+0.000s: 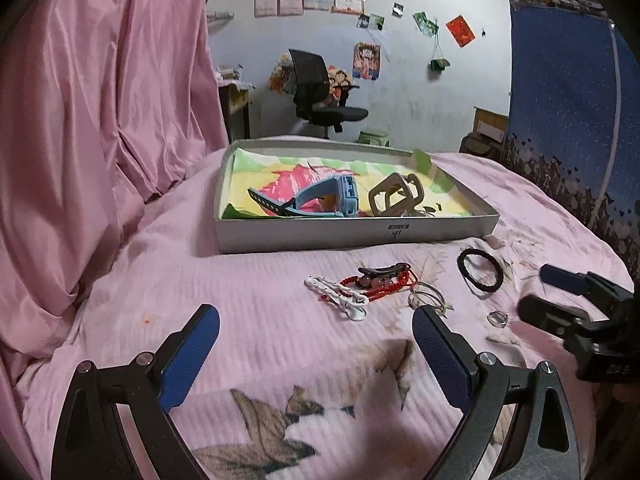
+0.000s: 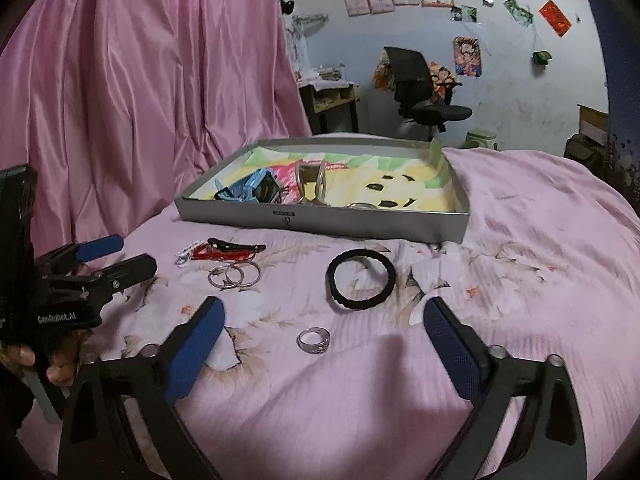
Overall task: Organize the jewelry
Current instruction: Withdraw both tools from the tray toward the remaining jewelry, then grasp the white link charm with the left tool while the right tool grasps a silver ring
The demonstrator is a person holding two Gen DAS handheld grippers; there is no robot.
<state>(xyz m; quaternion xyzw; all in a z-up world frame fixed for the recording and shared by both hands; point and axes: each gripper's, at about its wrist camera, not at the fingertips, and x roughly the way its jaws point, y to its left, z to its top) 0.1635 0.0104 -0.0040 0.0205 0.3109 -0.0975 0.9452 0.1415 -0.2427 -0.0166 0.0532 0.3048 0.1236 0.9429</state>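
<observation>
A shallow grey box on the pink bedspread holds a blue watch and a beige hair claw. In front of it lie a white clip, a red bead bracelet under a dark barrette, silver hoops, a black hair tie and a clear ring. My left gripper is open and empty. My right gripper is open, with the ring between its fingers.
A pink curtain hangs at the left. A blue patterned cloth hangs at the right. A black office chair and a desk stand by the far wall beyond the bed.
</observation>
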